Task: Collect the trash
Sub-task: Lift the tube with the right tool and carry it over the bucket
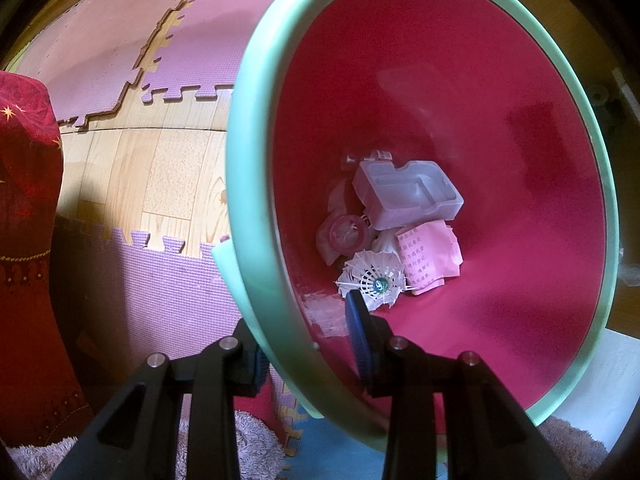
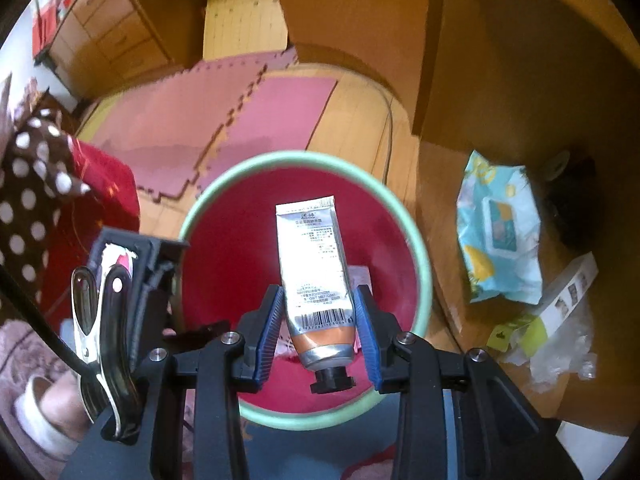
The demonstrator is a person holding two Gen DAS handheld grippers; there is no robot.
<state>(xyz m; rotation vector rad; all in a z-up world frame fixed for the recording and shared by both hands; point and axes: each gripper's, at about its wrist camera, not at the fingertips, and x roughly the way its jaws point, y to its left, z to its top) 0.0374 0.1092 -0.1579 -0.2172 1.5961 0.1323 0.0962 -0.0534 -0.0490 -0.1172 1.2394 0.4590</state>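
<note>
A bin with a mint-green rim [image 1: 240, 184] and red inside fills the left wrist view, tilted toward the camera. My left gripper [image 1: 305, 326] is shut on that rim, one finger outside and one inside. At the bottom lie a clear plastic tray [image 1: 408, 192], a white shuttlecock [image 1: 376, 280] and pink paper [image 1: 428, 256]. In the right wrist view my right gripper [image 2: 318, 296] is shut on a silver and orange tube [image 2: 316, 272], black cap toward the camera, held over the bin's [image 2: 420, 248] mouth.
A blue wet-wipes pack [image 2: 500, 240] and clear wrapping with a yellow label [image 2: 552, 332] lie on the wooden surface to the right. Pink foam mats [image 1: 120, 40] cover part of the wood floor. Red cloth [image 1: 28, 240] and a dotted brown cloth [image 2: 32, 184] stand left.
</note>
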